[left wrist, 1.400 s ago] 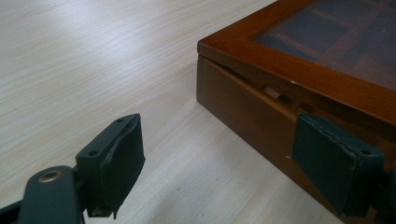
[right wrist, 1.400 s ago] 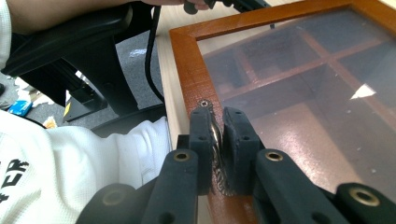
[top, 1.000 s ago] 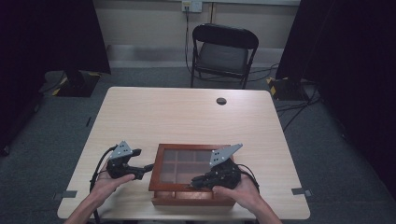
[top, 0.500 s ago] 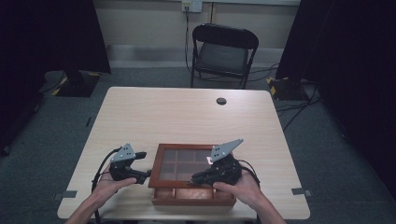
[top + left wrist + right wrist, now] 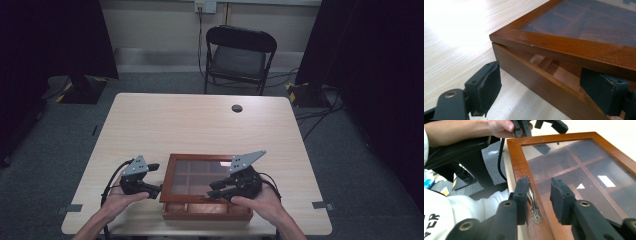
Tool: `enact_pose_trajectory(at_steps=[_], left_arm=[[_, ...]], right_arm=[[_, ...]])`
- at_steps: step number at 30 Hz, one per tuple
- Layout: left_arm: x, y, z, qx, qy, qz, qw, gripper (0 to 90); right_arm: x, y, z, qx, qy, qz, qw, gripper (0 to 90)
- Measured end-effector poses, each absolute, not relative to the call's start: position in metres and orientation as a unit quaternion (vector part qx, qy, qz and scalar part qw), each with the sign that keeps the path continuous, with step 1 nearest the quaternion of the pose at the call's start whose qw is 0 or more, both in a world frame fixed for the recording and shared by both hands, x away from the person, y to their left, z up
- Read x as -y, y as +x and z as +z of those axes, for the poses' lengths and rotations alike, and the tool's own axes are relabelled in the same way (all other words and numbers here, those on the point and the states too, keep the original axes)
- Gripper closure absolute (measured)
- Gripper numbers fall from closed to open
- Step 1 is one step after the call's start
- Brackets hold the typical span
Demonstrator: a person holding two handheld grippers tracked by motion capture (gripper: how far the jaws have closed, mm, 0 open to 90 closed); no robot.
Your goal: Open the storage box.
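Observation:
A brown wooden box (image 5: 207,214) with a glass lid (image 5: 197,172) stands near the table's front edge. My right gripper (image 5: 214,190) is shut on the lid's front rail (image 5: 520,167), one pad against the small metal handle (image 5: 533,200) and the other on the glass side. The lid is raised a crack off the base, and the gap (image 5: 544,63) shows in the left gripper view. My left gripper (image 5: 157,178) is open at the box's left side, its pads (image 5: 487,86) straddling the near corner of the base (image 5: 524,72).
The pale wooden table (image 5: 200,125) holds a small black round object (image 5: 237,108) near its far edge. A black folding chair (image 5: 239,55) stands behind the table. Cables lie on the grey floor at the right.
My right gripper has risen with the lid's front rail, lifting the lid off the base. My left gripper has moved in against the box's left side.

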State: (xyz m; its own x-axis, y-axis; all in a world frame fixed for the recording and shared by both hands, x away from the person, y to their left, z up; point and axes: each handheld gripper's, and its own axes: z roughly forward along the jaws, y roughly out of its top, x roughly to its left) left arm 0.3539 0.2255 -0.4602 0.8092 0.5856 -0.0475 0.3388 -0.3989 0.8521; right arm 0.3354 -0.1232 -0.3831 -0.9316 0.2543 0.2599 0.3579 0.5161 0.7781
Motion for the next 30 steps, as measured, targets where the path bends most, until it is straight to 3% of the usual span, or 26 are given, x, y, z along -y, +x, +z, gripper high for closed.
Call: enact_pose_trajectory(at_steps=[5,6,14,30], left_arm=[[-0.226,0.354,-0.459,-0.282,0.820,0.131,0.480,17.3],[-0.226,0.354,-0.459,-0.283,0.818,0.131,0.483,17.3],[-0.227,0.355,-0.453,-0.290,0.807,0.134,0.497,17.3],[-0.221,0.359,-0.435,-0.287,0.786,0.143,0.528,17.7]], right_arm=[[0.137,0.334,-0.381,0.862,-0.196,-0.465,0.046,57.3],[0.147,0.333,-0.381,0.857,-0.221,-0.465,0.026,51.6],[0.173,0.333,-0.378,0.836,-0.237,-0.494,0.022,32.7],[0.183,0.334,-0.374,0.829,-0.246,-0.502,0.005,25.8]])
